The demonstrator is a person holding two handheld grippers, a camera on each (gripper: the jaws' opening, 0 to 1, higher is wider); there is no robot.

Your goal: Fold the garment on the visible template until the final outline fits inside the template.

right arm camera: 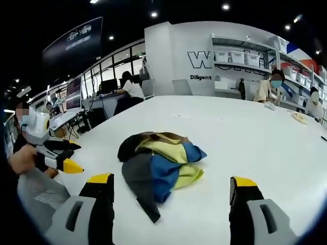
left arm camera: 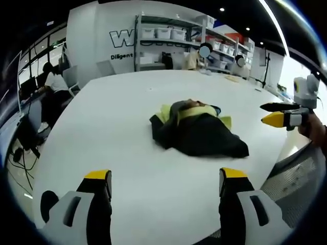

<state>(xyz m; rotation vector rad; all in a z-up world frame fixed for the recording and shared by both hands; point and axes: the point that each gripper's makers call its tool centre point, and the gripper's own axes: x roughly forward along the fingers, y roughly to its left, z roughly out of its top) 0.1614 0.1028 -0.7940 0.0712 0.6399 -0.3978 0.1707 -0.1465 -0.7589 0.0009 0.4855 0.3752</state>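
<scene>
Left gripper view: your jaws stand wide apart and empty, facing a crumpled garment [left arm camera: 196, 130] in the middle of the white table [left arm camera: 112, 153].

Your left gripper [left arm camera: 166, 186] holds nothing, and your right gripper [right arm camera: 171, 191] is likewise spread with nothing between its jaws. In the right gripper view the garment [right arm camera: 161, 166] lies bunched near those jaws, dark, blue and yellow panels overlapping, apart from both grippers. No template outline is discernible on the table [right arm camera: 255, 132], so you risk folding off its mark. Because the layers are heaped, a pinch may catch several at once and drag the pile instead of spreading it. The near table edge is close; a hard pull could slide fabric over it.
</scene>
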